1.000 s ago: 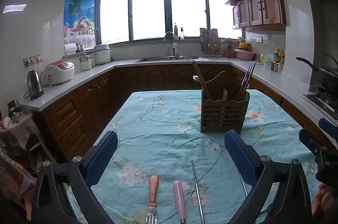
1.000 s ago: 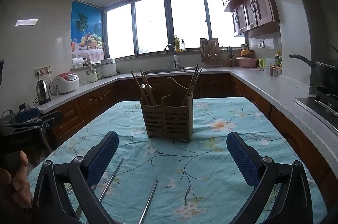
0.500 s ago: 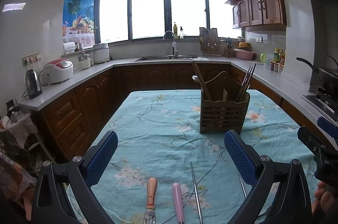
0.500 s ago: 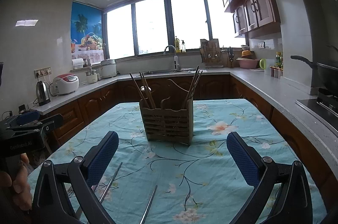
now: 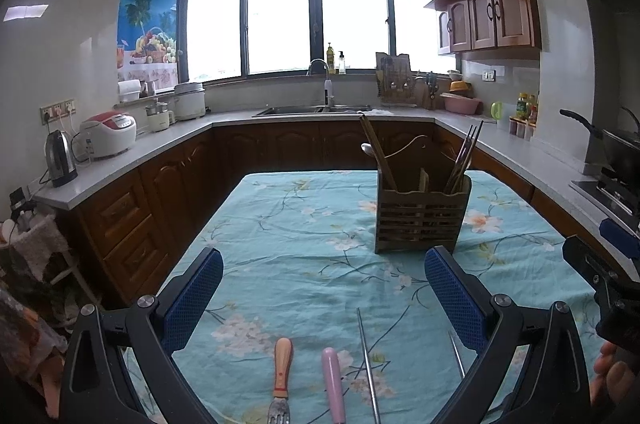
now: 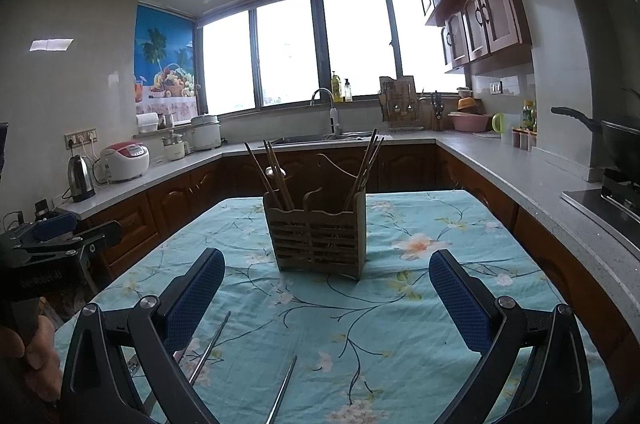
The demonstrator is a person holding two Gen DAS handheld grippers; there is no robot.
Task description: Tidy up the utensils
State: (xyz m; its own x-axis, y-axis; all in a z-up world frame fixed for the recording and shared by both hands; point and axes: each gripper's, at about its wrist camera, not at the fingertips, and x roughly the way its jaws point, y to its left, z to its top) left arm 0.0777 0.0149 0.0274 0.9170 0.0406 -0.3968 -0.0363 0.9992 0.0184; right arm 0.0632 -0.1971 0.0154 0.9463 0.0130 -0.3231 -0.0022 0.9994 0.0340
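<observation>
A slatted wooden utensil holder (image 5: 420,218) (image 6: 318,238) with chopsticks and a spoon in it stands on the table with the floral teal cloth (image 5: 304,248). My left gripper (image 5: 323,298) is open and empty above the near edge. Below it lie a fork with an orange handle (image 5: 282,376), a utensil with a pink handle (image 5: 334,382) and a metal chopstick (image 5: 368,356). My right gripper (image 6: 326,298) is open and empty, facing the holder. Two metal chopsticks (image 6: 210,352) (image 6: 284,386) lie on the cloth (image 6: 400,304) under it.
Counters run around the table, with a kettle (image 5: 60,158) and a rice cooker (image 5: 108,134) at the left, a sink (image 5: 316,110) at the back and a stove with a pan (image 5: 616,148) at the right.
Both grippers have shifted only slightly. In the right wrist view the holder has come a little nearer. Both grippers stay open and nothing on the table has moved.
</observation>
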